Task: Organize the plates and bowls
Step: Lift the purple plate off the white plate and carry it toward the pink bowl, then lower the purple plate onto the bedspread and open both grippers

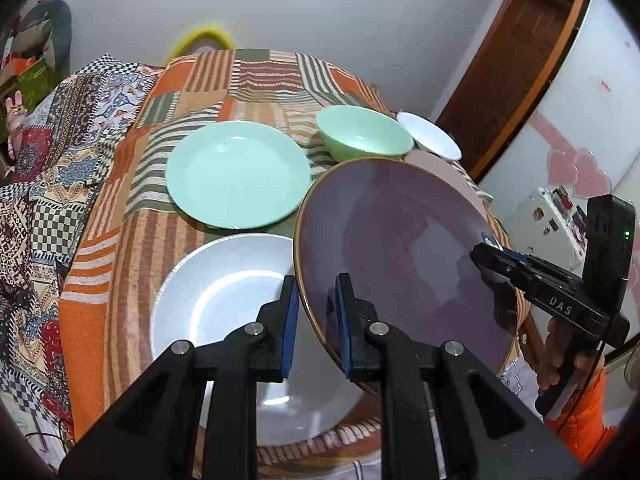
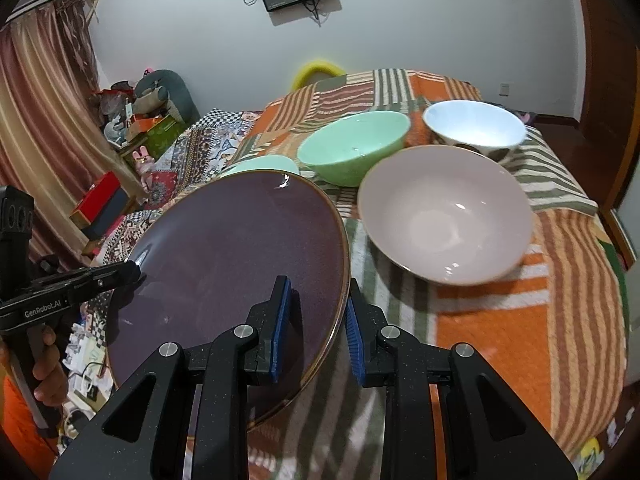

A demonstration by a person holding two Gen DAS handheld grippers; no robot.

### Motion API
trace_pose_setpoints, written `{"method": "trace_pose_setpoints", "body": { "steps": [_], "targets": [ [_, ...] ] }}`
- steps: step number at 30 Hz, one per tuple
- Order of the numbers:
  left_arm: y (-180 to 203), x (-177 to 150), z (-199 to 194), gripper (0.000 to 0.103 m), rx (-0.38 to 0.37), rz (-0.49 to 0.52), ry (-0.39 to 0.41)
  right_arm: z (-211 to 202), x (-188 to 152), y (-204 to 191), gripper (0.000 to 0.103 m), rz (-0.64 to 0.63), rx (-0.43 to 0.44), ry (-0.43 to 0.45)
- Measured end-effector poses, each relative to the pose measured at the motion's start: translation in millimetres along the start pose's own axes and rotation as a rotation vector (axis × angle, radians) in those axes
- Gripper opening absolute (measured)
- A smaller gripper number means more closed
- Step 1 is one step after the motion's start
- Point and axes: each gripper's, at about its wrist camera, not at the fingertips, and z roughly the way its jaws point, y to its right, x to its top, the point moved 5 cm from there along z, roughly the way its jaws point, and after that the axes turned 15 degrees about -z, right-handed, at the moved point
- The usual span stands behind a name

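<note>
A large purple plate [image 1: 400,248] with a gold rim hangs tilted above the table, held at two sides. My left gripper [image 1: 316,292] is shut on its near-left rim, and my right gripper [image 2: 318,304] is shut on its right rim [image 2: 240,264]. The right gripper [image 1: 486,254] also shows in the left wrist view, clamped on the plate's far edge. Under the plate lies a white plate [image 1: 224,300]. Behind it lies a mint plate [image 1: 236,172], then a mint bowl [image 1: 364,136] and a white bowl [image 1: 430,134]. A pink bowl [image 2: 444,216] sits to the plate's right.
The dishes rest on an orange striped patchwork cloth [image 2: 500,340] over a table whose edge drops off at the right. A patterned quilt [image 1: 44,184] lies to the left. A brown door [image 1: 516,64] and a white fridge [image 1: 592,92] stand at the right. A person's hands [image 1: 560,364] hold both tools.
</note>
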Motion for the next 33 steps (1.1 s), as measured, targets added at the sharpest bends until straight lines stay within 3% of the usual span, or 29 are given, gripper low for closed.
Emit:
{"method": "trace_pose_setpoints", "body": {
  "steps": [17,33],
  "targets": [
    [38.5,-52.2,41.9,0.016,0.006,0.033,-0.132,-13.1,-57.9,39.7,0.024,0.066,-0.043,-0.069],
    [52.5,-60.7,90.1,0.016,0.051,0.079,-0.194,-1.0,-88.7,63.7,0.024,0.145,-0.067,-0.126]
  ]
}}
